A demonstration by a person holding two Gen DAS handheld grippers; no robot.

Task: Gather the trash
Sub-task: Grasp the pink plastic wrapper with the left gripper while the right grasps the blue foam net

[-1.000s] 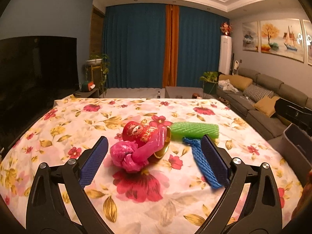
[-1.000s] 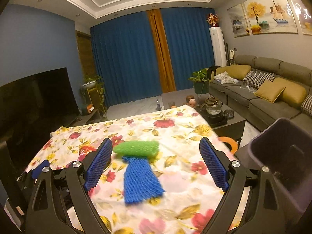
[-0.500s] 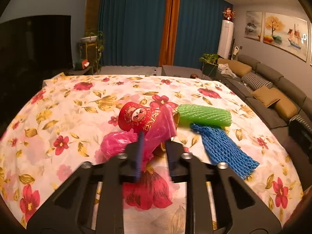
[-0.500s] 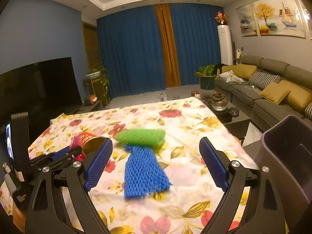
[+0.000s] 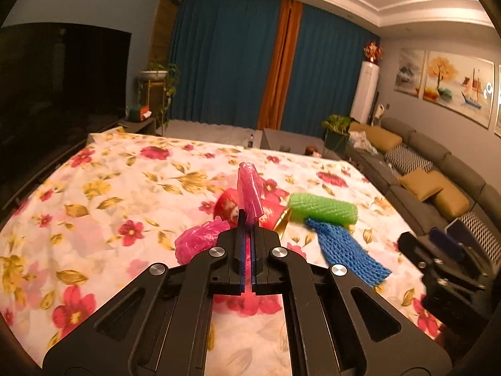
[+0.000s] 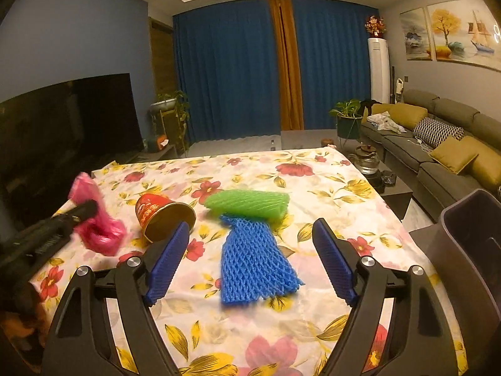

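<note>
My left gripper (image 5: 249, 219) is shut on a pink plastic bag (image 5: 249, 188). One end of the bag sticks up past the fingertips and the rest hangs onto the flowered tablecloth (image 5: 109, 194). A red paper cup (image 5: 228, 203) lies on its side just behind the bag. A green foam net (image 6: 247, 202) and a blue foam net (image 6: 253, 263) lie to the cup's right. My right gripper (image 6: 250, 228) hovers over the blue net with its jaws closing. The net lies between the pads, which do not touch it.
A dark grey bin (image 6: 469, 244) stands off the table's right edge. A sofa (image 6: 454, 144) with cushions runs along the right wall, and a low table with a teapot (image 6: 368, 159) stands before it. A television (image 6: 72, 125) fills the left side.
My left gripper closed on the pink bag and pulled part of it up off the cloth. My right gripper came down closer over the blue net and its jaws narrowed a little.
</note>
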